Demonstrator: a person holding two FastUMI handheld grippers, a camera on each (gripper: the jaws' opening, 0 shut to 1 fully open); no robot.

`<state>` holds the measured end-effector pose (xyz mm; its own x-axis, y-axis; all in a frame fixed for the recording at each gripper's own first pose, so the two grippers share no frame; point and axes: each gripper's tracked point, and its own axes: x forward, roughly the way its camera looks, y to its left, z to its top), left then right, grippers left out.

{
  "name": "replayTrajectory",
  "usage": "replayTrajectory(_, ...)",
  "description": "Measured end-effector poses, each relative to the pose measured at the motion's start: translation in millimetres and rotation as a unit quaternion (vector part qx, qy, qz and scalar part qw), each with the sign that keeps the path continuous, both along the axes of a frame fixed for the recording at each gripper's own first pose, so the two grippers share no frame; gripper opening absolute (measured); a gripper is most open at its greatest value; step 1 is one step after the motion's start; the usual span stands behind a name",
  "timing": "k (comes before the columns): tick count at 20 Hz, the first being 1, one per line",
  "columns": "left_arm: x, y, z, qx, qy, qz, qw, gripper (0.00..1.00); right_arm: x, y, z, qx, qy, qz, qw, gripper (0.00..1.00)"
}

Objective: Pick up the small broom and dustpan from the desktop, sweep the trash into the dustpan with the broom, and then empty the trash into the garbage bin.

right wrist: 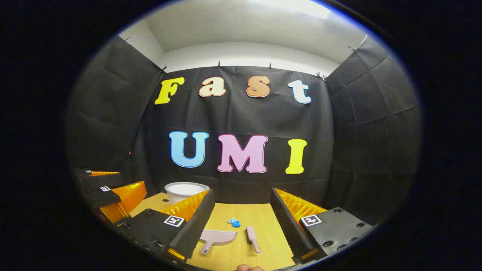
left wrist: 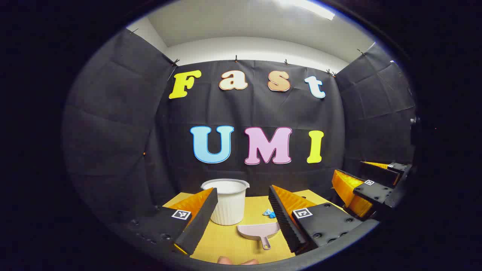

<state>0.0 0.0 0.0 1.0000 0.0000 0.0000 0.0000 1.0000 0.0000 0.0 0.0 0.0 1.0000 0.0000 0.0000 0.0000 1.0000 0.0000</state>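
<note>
Right gripper view, left to right: the left gripper [right wrist: 113, 195] at the left edge, the white garbage bin [right wrist: 184, 191] behind, then low in the centre the dustpan [right wrist: 218, 237], blue trash [right wrist: 234, 222] and small broom [right wrist: 253, 238] on the yellow desktop [right wrist: 263, 214]. The right gripper [right wrist: 241, 222] gapes wide, holding nothing; so does the left. Best approach: lower each straight onto its handle, jaws straddling it before closing.
</note>
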Motion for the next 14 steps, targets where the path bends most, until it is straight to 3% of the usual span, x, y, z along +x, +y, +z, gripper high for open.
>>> replayTrajectory(9,1.6,-11.4,-1.3,-0.009,-0.004,-0.031,0.999,0.80,6.2,4.2,3.2,-0.019,-0.004,0.003,1.000,0.96)
replayTrajectory(14,0.9,-17.3,-10.8,-0.011,0.011,-0.022,1.000,0.81,2.7,-4.9,1.6,-0.014,-0.005,-0.003,1.000,0.94)
